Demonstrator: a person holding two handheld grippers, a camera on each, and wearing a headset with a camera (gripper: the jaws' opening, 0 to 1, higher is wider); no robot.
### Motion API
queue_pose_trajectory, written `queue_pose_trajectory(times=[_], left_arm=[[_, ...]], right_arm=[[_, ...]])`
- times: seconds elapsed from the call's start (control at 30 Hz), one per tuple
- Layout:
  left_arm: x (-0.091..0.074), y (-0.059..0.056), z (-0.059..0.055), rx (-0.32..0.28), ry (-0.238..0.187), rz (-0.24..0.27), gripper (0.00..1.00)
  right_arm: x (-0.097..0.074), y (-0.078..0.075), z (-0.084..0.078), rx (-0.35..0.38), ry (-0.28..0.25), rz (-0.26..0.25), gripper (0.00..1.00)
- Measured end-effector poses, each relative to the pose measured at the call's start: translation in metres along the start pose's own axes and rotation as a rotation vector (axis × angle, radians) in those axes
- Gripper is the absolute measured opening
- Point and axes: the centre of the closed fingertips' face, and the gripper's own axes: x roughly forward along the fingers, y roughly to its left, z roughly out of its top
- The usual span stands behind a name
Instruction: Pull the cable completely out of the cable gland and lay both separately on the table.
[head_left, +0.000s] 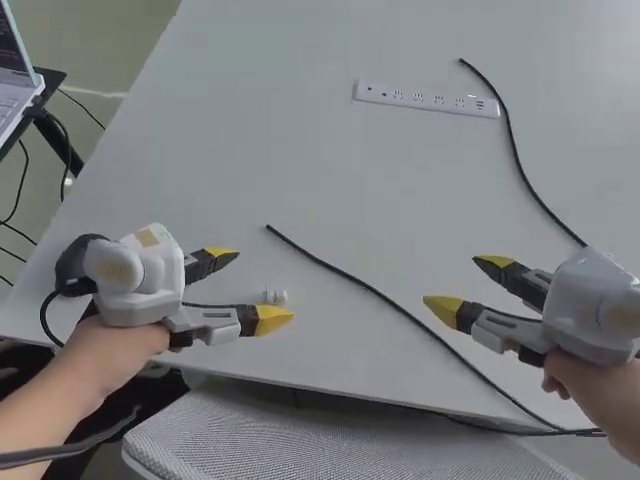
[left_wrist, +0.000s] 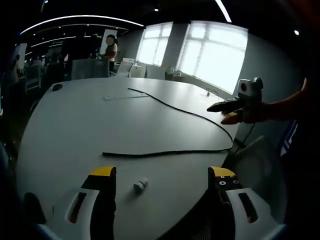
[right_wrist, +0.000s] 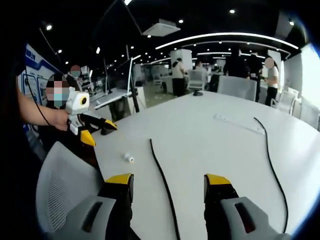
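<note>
A small white cable gland (head_left: 272, 296) lies on the white table (head_left: 330, 180) near its front edge, apart from the black cable (head_left: 400, 312). The cable's free end rests a little beyond the gland and its length runs right across the table. My left gripper (head_left: 245, 289) is open, its yellow-tipped jaws on either side of the gland (left_wrist: 140, 185) without touching it. My right gripper (head_left: 470, 285) is open and holds nothing, its jaws straddling the cable (right_wrist: 162, 177) near the front right. The gland (right_wrist: 128, 158) also lies left of the cable in the right gripper view.
A white power strip (head_left: 426, 99) lies at the far side of the table, with the cable looping past its right end. A grey mesh chair (head_left: 330, 440) stands under the front edge. A laptop (head_left: 15, 70) sits on a stand at the far left. People stand in the room behind.
</note>
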Motion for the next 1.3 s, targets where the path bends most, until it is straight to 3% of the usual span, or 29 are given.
queue_pose_trajectory(times=[0.23, 0.43, 0.63, 0.97, 1.3], left_arm=[[-0.009, 0.000, -0.008, -0.035, 0.017, 0.007, 0.81], [-0.018, -0.002, -0.015, -0.017, 0.020, 0.005, 0.84], [-0.019, -0.001, -0.030, -0.017, 0.048, -0.001, 0.90], [-0.025, 0.002, -0.031, -0.045, 0.032, 0.023, 0.97], [-0.027, 0.000, -0.033, -0.053, 0.034, 0.025, 0.99]], right_arm=[[-0.008, 0.002, -0.027, -0.010, 0.045, 0.016, 0.63], [-0.012, 0.014, -0.036, 0.027, 0.046, 0.057, 0.69], [-0.015, 0.018, -0.041, 0.049, 0.050, 0.065, 0.76], [-0.018, 0.031, -0.053, 0.032, 0.086, 0.077, 0.90], [-0.017, 0.030, -0.054, 0.052, 0.081, 0.068, 0.93]])
